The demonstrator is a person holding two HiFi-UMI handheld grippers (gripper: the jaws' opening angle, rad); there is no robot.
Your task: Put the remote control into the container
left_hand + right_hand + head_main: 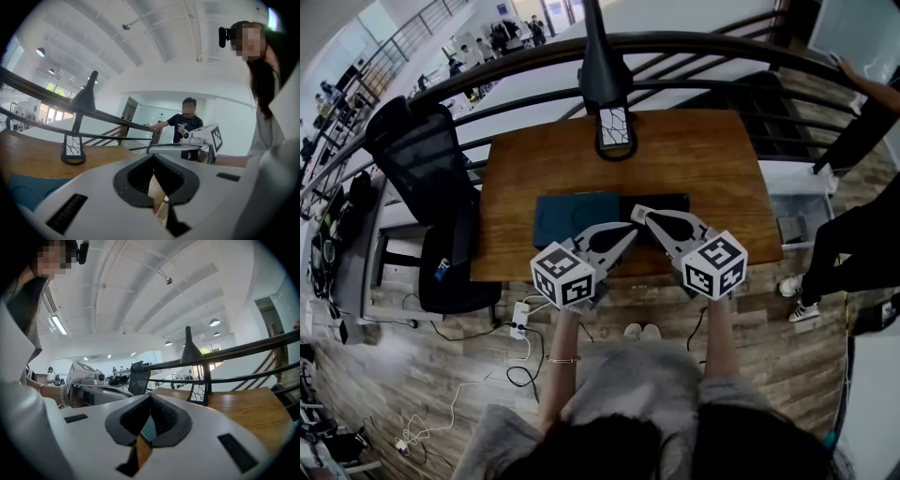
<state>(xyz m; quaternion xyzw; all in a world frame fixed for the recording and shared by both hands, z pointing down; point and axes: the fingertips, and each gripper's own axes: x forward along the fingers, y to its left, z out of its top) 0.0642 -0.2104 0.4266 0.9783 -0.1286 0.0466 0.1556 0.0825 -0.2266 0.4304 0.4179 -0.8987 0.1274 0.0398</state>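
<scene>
A flat dark teal container (575, 217) lies on the wooden table (694, 155), near the front edge. Against its right side lies a flat black piece (666, 202), half hidden by the grippers; I cannot tell whether it is the remote control. My left gripper (631, 229) and right gripper (637, 213) hover over the front edge, their tips almost meeting above these two things. In the left gripper view, my left gripper (153, 164) has its jaws together with nothing between them, and teal shows at lower left (23, 192). My right gripper (150, 398) is likewise shut and empty.
A black stand with a netted base (616, 131) sits at the table's far edge against a dark railing (694, 42). A black office chair (427, 159) is at the left. A person (862, 234) stands at the right beside a white unit (795, 202). A power strip (521, 319) lies on the floor.
</scene>
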